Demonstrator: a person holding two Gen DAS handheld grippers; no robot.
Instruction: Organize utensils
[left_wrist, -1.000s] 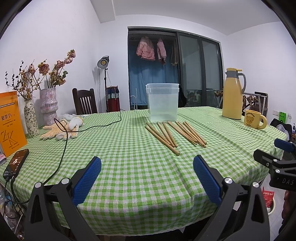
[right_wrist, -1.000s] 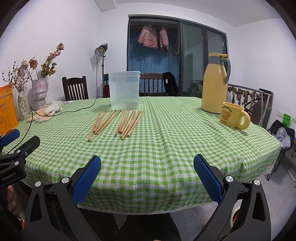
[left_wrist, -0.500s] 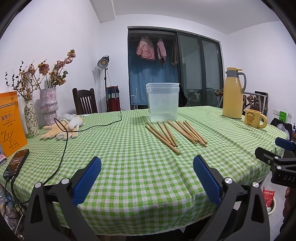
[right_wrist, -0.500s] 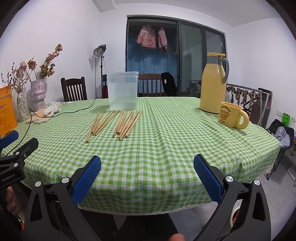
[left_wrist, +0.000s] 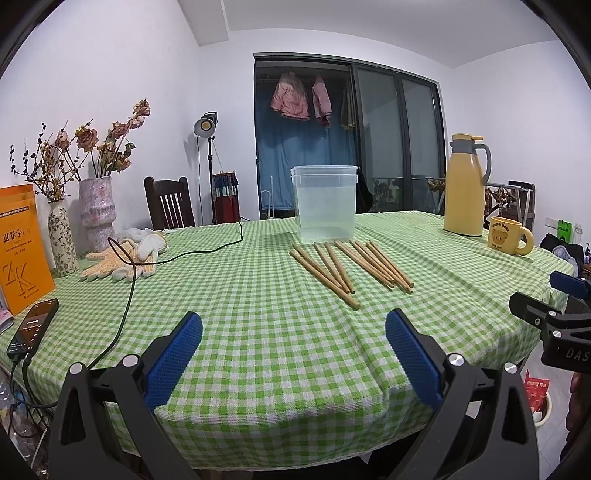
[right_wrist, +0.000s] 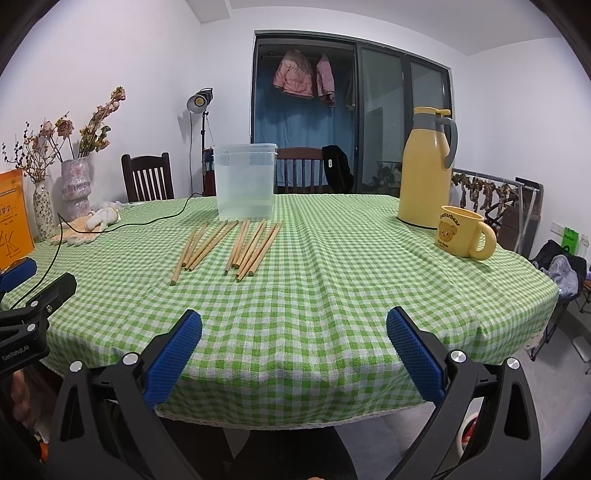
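Several wooden chopsticks (left_wrist: 351, 266) lie in two loose groups on the green checked tablecloth (left_wrist: 258, 314), just in front of a clear plastic container (left_wrist: 324, 203). They also show in the right wrist view (right_wrist: 229, 247), with the container (right_wrist: 245, 180) behind them. My left gripper (left_wrist: 293, 354) is open and empty at the table's near edge, well short of the chopsticks. My right gripper (right_wrist: 293, 354) is open and empty at the near edge too, to the right of the left one.
A yellow thermos (right_wrist: 426, 166) and a yellow mug (right_wrist: 463, 236) stand at the right. Gloves (left_wrist: 125, 258), a black cable (left_wrist: 129, 295), a phone (left_wrist: 35, 325), vases (left_wrist: 96, 214) and an orange book (left_wrist: 20, 243) are at the left. Chairs stand behind the table.
Both grippers have shifted only slightly; the right wrist view has crept a little closer to the table. Nothing on the table has moved.
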